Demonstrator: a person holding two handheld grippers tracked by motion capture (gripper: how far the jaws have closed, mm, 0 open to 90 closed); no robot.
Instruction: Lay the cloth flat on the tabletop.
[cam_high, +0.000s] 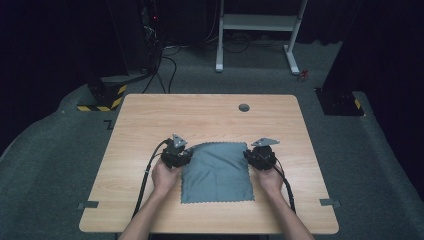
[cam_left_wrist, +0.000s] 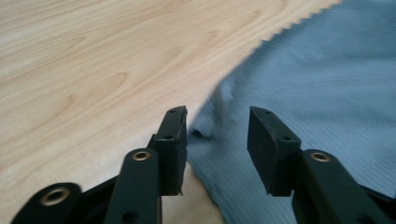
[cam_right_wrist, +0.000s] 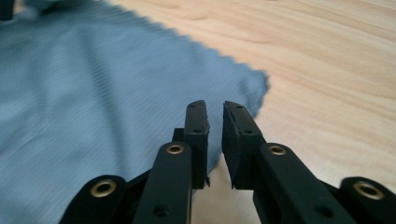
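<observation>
Flat on the wooden table (cam_high: 135, 125), grey cloth (cam_high: 218, 172), flanked at its far corners by left gripper (cam_left_wrist: 217, 135), gaping over a puckered edge, and right gripper (cam_right_wrist: 215, 135), nearly closed, pinching nothing visible.

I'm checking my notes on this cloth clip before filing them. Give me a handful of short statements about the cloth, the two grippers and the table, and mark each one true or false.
1. The grey cloth lies on the wooden table between the two grippers. True.
2. The left gripper is clamped shut on the cloth. False: its jaws stand apart over the cloth's rumpled edge, with the pads not pressing on it.
3. The right gripper sits by a corner of the cloth. True.
4. The cloth is folded into a small square. False: it is spread out in a single layer, with zigzag edges.
5. A round grommet hole sits near the table's far edge. True.
</observation>
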